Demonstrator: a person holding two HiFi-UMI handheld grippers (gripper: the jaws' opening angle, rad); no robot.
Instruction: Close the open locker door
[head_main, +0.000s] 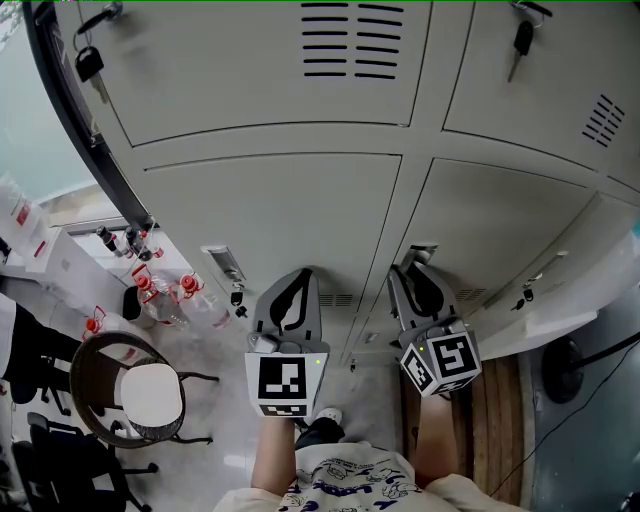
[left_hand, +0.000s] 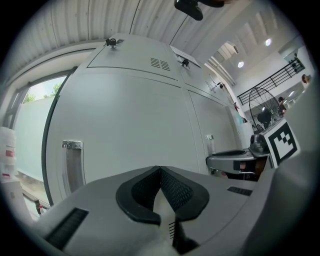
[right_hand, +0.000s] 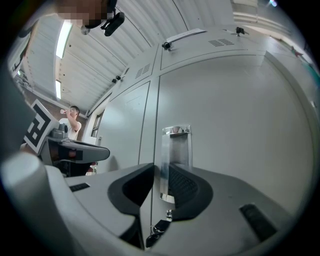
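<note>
Right gripper view has the right gripper (right_hand: 161, 172) level at the door (right_hand: 240, 125) on the right, jaws part-spread astride its handle (right_hand: 175, 150), pads pressing nothing I can see. The left gripper (left_hand: 160, 170) is clenched empty, facing the neighbour door (left_hand: 125, 125) on the left. At the seam (right_hand: 152, 125) the door's left edge looks flush, so this fits a door pressed home or one a hair ajar, and what follows hangs on reading that gap.

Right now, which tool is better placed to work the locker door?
Probably right: the right tool has its jaws apart with a door handle showing between them. The left tool is shut, facing bare door panel.
</note>
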